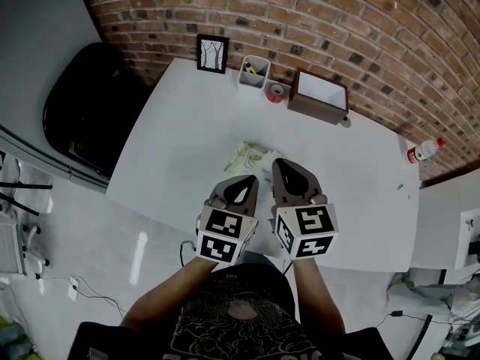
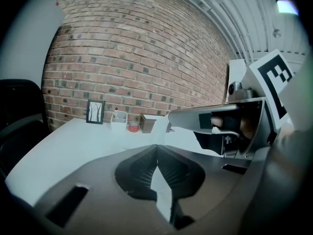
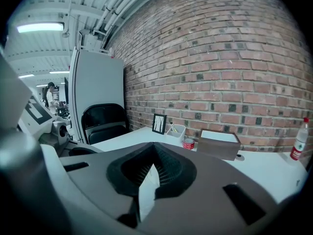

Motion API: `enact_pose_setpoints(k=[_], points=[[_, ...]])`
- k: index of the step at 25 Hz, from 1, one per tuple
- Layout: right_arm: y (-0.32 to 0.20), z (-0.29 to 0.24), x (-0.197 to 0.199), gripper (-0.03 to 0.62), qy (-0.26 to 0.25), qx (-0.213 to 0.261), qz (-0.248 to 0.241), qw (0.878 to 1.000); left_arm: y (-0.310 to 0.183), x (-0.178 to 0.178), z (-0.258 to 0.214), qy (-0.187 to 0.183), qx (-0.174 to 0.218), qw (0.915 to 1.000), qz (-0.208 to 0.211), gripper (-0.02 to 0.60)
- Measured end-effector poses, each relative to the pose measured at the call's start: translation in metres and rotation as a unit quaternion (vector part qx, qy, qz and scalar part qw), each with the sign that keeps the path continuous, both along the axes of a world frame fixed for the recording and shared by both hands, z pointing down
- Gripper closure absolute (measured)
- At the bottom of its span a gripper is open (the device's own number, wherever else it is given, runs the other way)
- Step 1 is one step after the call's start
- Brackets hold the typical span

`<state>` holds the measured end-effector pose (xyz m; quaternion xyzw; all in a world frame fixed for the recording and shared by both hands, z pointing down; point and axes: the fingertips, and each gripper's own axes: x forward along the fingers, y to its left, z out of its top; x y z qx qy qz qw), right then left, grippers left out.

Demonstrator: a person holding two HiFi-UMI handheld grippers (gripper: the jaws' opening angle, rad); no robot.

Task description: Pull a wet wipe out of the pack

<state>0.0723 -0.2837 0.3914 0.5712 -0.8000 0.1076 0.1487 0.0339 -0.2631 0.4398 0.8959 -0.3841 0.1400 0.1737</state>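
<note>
Head view showed the pack [image 1: 253,156], pale and crumpled, lying on a white table [image 1: 187,126] near its front edge. The left gripper [image 1: 250,178] hovered just short of the pack's near side, and the right gripper [image 1: 277,162] had its tip at the pack's right edge; whether it touched could not be told. Each gripper's own view showed its jaws together at the tips, with only a pale sliver visible behind the meeting point. Both of those views looked level across the table to the wall, so the pack itself fell outside them.

Along the table's far edge stood a framed picture [image 1: 212,53], a white holder [image 1: 253,72], a red tape roll [image 1: 275,92] and a brown box [image 1: 319,96]. A bottle [image 1: 424,150] with a red cap sat off to the right. A brick wall [image 1: 300,13] ran behind the table, a black chair [image 1: 86,107] stood to the left, and a grey cabinet [image 3: 95,82] rose beside the chair. The person's forearms and the marker cubes covered the table's near edge.
</note>
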Motion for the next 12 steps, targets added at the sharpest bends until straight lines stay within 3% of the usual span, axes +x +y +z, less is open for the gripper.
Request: enact_pose_setpoints(k=[12], points=[[0.017,-0.032,-0.005,0.579,0.015,0.038,0.003,0.999,0.013,-0.009,-0.017,0.009,0.02,0.9998,-0.004,0.569]])
